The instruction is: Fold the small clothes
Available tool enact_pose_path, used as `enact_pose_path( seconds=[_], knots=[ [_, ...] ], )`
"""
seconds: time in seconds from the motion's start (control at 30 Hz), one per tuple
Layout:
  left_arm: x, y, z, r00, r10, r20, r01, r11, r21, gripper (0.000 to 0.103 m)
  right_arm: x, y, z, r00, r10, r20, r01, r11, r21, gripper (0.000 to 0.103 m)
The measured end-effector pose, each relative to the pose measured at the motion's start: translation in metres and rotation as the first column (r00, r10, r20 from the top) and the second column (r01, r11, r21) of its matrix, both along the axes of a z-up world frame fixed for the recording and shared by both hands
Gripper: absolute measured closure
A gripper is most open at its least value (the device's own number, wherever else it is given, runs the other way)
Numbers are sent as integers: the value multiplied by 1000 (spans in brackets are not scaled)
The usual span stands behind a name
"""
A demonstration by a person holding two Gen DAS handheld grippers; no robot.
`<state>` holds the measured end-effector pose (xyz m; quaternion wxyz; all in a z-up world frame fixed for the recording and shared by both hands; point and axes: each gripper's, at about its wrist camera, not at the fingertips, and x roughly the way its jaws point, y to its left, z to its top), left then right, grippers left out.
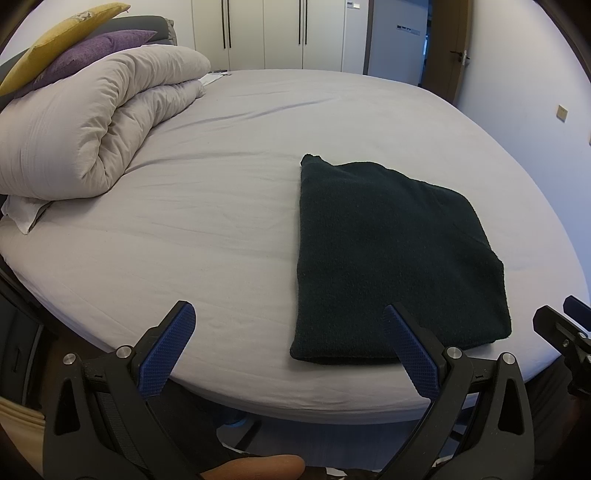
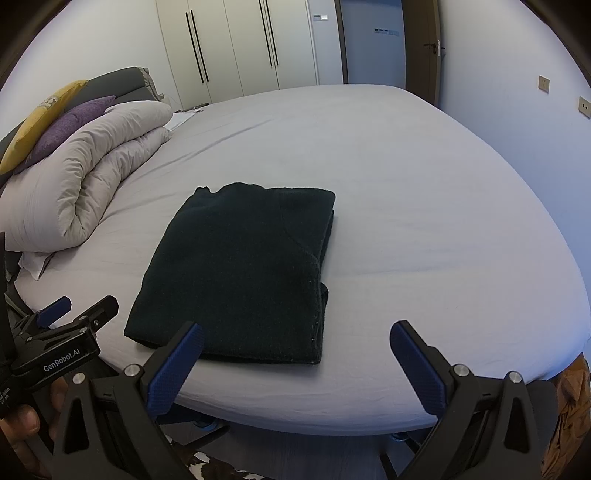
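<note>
A dark green knit garment [image 1: 391,258] lies folded into a neat rectangle near the front edge of the bed; it also shows in the right wrist view [image 2: 243,273]. My left gripper [image 1: 290,314] is open and empty, held just off the bed's front edge, to the left of the garment. My right gripper [image 2: 297,332] is open and empty, in front of the garment's right corner. Each gripper shows at the edge of the other's view: the right gripper [image 1: 561,317] and the left gripper [image 2: 79,306].
The bed sheet [image 1: 221,221] is light grey. A rolled duvet [image 1: 85,125] with a purple cushion [image 1: 88,55] and a yellow cushion [image 1: 62,37] sits at the far left. Wardrobe doors [image 1: 266,33] and a room door [image 1: 458,55] stand behind.
</note>
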<state>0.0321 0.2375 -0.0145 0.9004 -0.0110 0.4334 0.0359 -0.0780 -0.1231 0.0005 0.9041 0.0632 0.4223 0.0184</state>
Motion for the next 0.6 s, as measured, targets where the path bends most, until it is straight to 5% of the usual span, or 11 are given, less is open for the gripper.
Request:
enact_pose_path(
  seconds=[0.6],
  knots=[
    [-2,-2,3,1000,-5,3,5,1000,-7,0,0,0,0,1000,1,1,-1,1000,-1,0]
  ],
)
